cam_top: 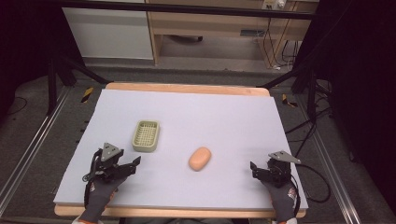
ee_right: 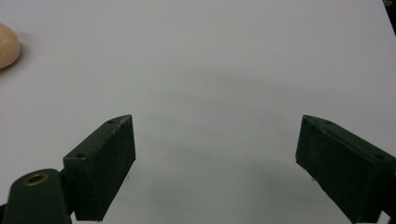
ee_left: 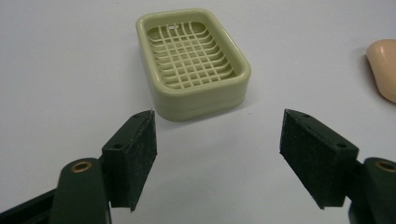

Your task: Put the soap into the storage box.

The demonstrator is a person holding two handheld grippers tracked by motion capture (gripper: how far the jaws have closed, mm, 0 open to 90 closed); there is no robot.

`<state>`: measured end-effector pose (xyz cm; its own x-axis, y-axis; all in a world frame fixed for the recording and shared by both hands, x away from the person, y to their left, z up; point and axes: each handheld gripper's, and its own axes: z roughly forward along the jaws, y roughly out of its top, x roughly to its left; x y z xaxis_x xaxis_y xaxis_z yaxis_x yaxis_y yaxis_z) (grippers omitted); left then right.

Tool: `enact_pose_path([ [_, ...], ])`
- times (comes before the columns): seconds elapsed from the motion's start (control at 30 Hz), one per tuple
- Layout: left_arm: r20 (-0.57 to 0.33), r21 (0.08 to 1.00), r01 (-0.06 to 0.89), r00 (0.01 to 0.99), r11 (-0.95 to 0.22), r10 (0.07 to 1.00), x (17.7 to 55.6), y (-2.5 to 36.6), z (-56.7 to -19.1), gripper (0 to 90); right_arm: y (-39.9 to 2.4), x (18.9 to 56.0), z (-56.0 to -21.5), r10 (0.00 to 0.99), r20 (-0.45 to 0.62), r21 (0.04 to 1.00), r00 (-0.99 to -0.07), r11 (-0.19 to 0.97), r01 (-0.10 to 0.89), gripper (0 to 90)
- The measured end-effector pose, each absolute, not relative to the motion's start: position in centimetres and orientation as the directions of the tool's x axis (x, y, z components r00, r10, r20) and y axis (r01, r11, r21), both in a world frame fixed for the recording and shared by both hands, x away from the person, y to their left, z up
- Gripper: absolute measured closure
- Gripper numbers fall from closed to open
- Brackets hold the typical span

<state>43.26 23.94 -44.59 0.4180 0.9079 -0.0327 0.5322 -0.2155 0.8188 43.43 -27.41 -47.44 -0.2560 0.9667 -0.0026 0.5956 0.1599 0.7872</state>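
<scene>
Ahead of left gripper (ee_left: 217,156): soap dish (ee_left: 192,63).

Green soap dish (cam_top: 146,136), peach soap (cam_top: 200,158) (apart), white table (cam_top: 187,116).

My left gripper (cam_top: 122,164) sits at the near left of the table, jaws spread wide and holding nothing, my gloved left hand (cam_top: 100,193) behind it. My right gripper (cam_top: 259,171) sits at the near right, jaws equally wide and empty, my gloved right hand (cam_top: 283,201) gripping it from the near edge.
</scene>
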Motion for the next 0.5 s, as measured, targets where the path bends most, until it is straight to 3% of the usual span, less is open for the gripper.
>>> enact_pose_path([
  [0.5,-0.026,0.828,0.507,0.463,-0.24,0.886,43.2,22.1,-43.7,24.6,-27.3,43.4,-47.5,0.964,-0.002,0.783,-0.264,0.166,0.6,11.8],
])
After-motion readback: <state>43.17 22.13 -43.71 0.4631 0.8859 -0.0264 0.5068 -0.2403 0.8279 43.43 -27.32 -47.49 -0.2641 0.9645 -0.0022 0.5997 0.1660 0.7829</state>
